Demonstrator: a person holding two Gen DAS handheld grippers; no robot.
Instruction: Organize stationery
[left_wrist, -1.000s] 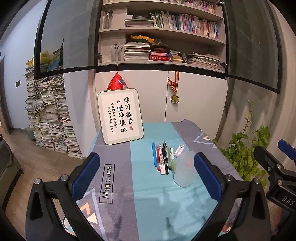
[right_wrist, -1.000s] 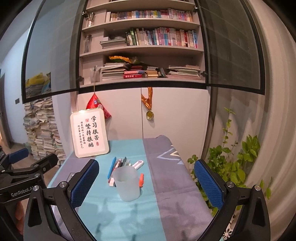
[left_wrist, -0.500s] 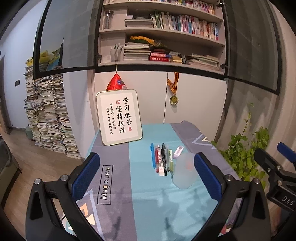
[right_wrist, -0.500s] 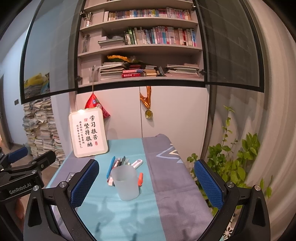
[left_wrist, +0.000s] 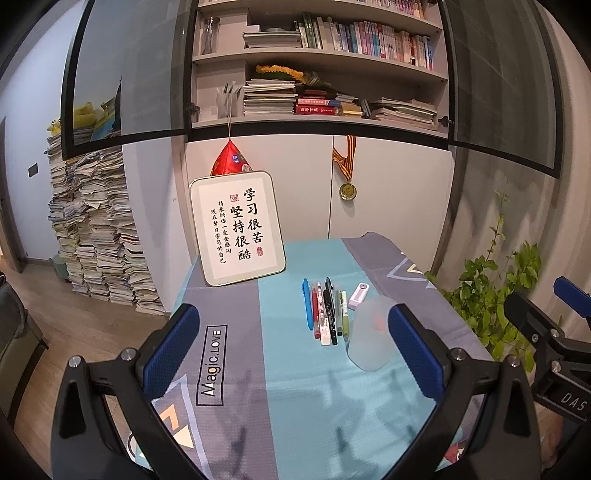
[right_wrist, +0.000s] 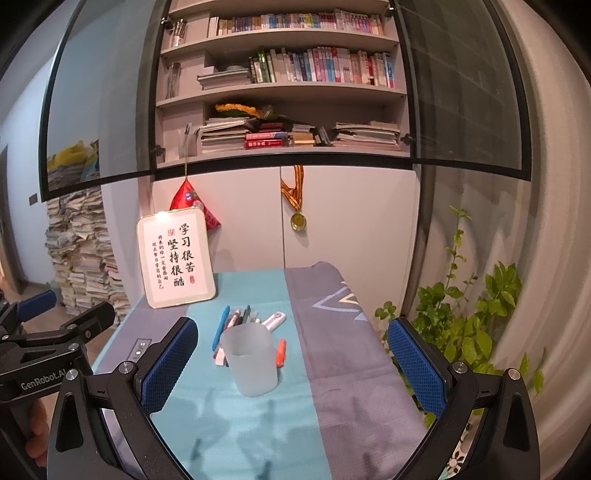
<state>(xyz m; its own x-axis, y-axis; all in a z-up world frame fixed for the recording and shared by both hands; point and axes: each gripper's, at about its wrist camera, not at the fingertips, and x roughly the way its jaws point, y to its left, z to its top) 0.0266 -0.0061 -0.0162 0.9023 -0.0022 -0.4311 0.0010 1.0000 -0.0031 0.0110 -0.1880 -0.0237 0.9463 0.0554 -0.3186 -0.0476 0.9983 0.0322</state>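
- Left wrist view: the left tool is released, its two blue-padded fingers wide apart, and it holds nothing. It hangs above the counter with the teal and grey cloth.
- At about 1 o'clock from this tool lies a row of pens, side by side: a blue pen on the outside, then red, black and green ones. A small white and lilac eraser-like piece lies just beside them.
- The frosted translucent plastic cup stands upright near the right finger, touching nothing I can see.
- A white framed board with black calligraphy leans at 11 o'clock, well apart.
- Right wrist view: the right tool is also released and empty. The cup stands at 12 o'clock between its fingers, but farther away. An orange-red marker lies at the cup's 3 o'clock side.
- My judgement: the task is at its start, nothing is in the cup yet. The next move probably needs one tool to come down on a single pen and clench it across the barrel.
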